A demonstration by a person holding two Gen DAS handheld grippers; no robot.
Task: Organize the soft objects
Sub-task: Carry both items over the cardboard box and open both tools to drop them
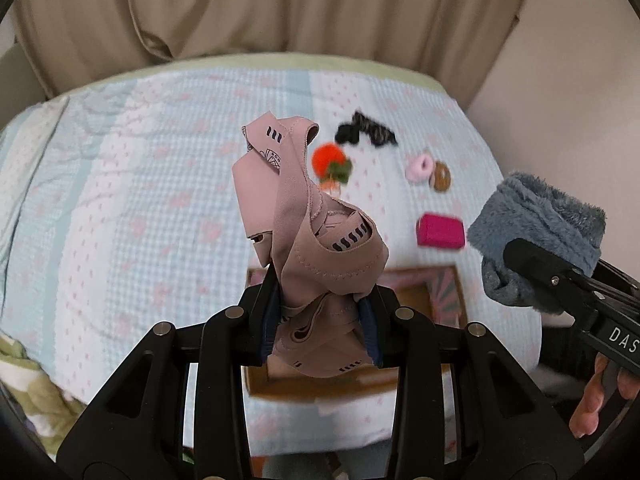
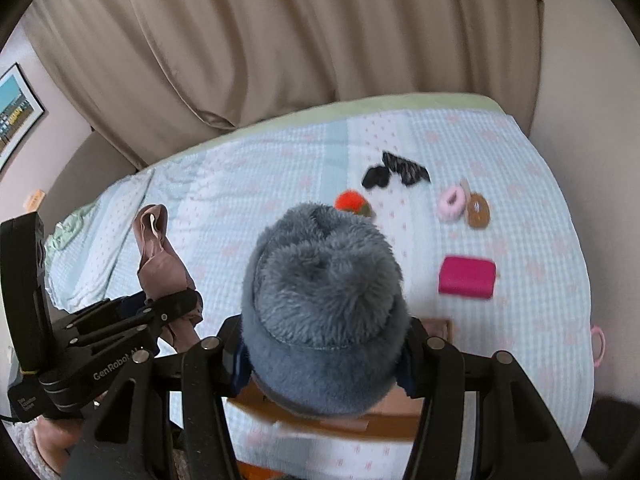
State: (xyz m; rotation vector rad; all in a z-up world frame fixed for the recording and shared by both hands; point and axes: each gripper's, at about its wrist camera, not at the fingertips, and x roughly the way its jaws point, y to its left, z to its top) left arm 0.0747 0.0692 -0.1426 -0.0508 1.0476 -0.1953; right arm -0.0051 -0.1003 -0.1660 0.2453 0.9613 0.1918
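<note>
Checked bedspread (image 1: 160,184) (cardboard box (image 1: 440,292) below), left tongs (image 1: 320,320) clamping pink garment (image 1: 304,216), right tongs (image 2: 320,360) clamping grey fuzzy cloth (image 2: 324,292).

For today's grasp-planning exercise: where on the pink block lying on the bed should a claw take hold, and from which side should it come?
Grip the pink block across its two long sides, coming down from above. It lies flat on the bed with its broad face up, and its straight, parallel long edges would likely suit flat fingers. Bare cover surrounds it; the doughnuts lie well clear, so the fingers should have room.
</note>
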